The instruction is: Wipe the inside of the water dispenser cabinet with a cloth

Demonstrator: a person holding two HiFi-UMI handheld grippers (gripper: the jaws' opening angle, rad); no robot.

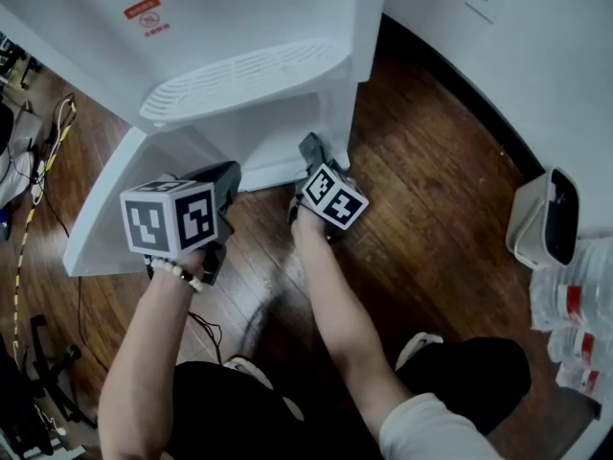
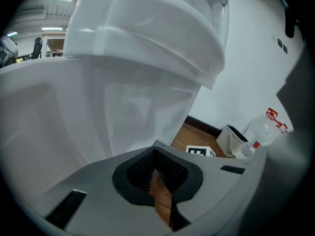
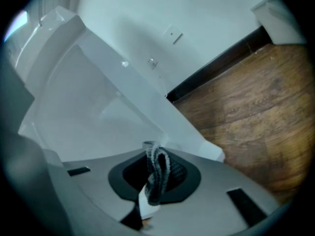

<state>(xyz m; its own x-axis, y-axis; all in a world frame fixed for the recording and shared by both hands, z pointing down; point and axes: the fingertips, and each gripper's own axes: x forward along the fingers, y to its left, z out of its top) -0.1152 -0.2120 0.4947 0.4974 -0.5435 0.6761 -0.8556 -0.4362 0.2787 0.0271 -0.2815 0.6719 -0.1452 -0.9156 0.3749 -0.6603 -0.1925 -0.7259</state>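
The white water dispenser stands on the wooden floor with its lower cabinet open and the cabinet door swung out to the left. My left gripper sits low in front of the opening, by the door. In the left gripper view the left gripper is shut with nothing in it, facing the cabinet's white inside. My right gripper is at the cabinet's right front corner. It is shut on a grey cloth that sticks up between the jaws, just before the white cabinet edge.
A white bin and several plastic bottles stand against the wall at the right. Cables and dark gear lie on the floor at the left. The person's legs and shoes are behind both grippers.
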